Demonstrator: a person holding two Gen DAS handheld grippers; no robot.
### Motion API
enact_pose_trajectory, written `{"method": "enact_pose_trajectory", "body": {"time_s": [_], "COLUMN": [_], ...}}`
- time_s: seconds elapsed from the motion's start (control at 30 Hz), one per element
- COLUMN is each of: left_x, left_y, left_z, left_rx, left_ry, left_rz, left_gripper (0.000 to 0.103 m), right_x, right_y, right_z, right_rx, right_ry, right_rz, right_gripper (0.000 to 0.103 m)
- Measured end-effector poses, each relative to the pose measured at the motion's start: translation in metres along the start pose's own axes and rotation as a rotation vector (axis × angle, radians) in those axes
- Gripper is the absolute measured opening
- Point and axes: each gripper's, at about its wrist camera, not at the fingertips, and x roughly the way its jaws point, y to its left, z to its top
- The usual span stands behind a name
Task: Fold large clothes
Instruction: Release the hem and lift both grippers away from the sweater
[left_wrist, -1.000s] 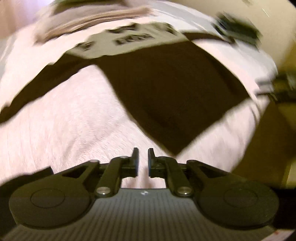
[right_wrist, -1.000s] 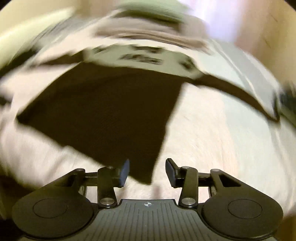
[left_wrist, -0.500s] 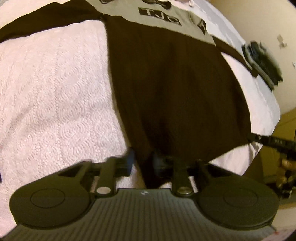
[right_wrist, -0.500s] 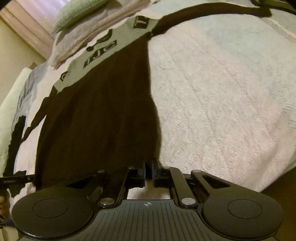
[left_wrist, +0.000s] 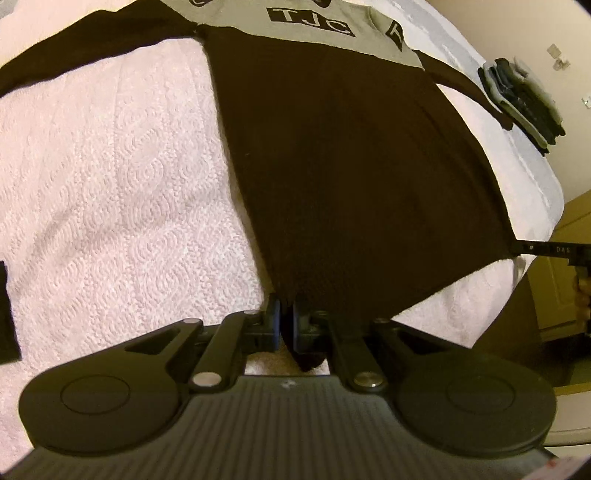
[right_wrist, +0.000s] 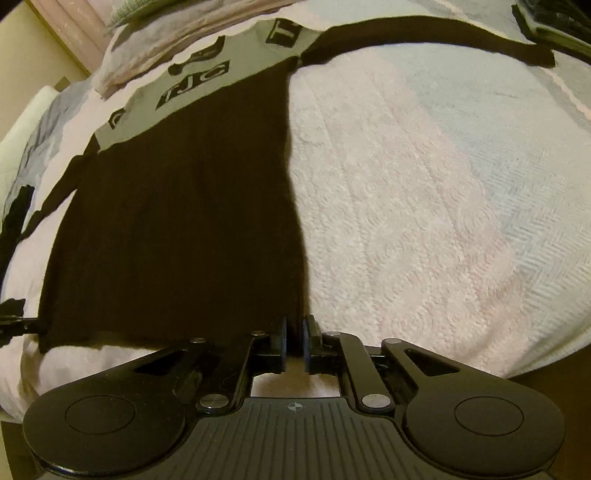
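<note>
A black long-sleeved top (left_wrist: 351, 166) with a grey yoke lettered "TJC" lies flat on the bed, sleeves spread out. My left gripper (left_wrist: 286, 310) is shut on the near left corner of its hem, with dark cloth pinched between the pads. In the right wrist view the same top (right_wrist: 177, 221) fills the left half, and my right gripper (right_wrist: 294, 326) is shut on the near right hem corner. Each view shows the other gripper at the opposite corner: the right gripper (left_wrist: 524, 248) and the left gripper (right_wrist: 33, 324).
The bed has a pale textured quilt (left_wrist: 110, 184) that runs wide on both sides of the top. A stack of folded dark clothes (left_wrist: 524, 99) sits at the bed's far right edge. Pillows (right_wrist: 147, 48) lie beyond the collar. The bed's near edge is just under both grippers.
Both grippers were open above the top a second ago. They have dropped to the near hem and shut on its two corners.
</note>
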Motion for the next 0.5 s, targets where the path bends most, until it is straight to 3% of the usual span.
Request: {"method": "enact_pose_trajectory", "body": {"time_s": [0.1, 0.13, 0.23, 0.33, 0.5], "left_x": [-0.01, -0.016, -0.04, -0.067, -0.108], "left_y": [-0.007, -0.01, -0.021, -0.033, -0.051], "left_z": [0.005, 0.007, 0.013, 0.021, 0.039], "left_rx": [0.015, 0.02, 0.012, -0.017, -0.104], "left_ry": [0.003, 0.002, -0.01, -0.032, -0.078], "left_rz": [0.035, 0.053, 0.101, 0.156, 0.244], "left_gripper": [0.007, 0.007, 0.008, 0.015, 0.041], "right_x": [-0.019, -0.028, -0.053, -0.072, -0.094], "right_y": [0.012, 0.014, 0.023, 0.034, 0.057], "right_z": [0.006, 0.009, 0.025, 0.052, 0.105], "right_rx": [-0.046, -0.045, -0.035, -0.025, -0.049], "right_ry": [-0.019, -0.025, -0.026, -0.025, -0.028], "right_rz": [-0.042, -0.04, -0.037, -0.036, -0.007], "right_gripper": [0.048, 0.051, 0.051, 0.052, 0.052]}}
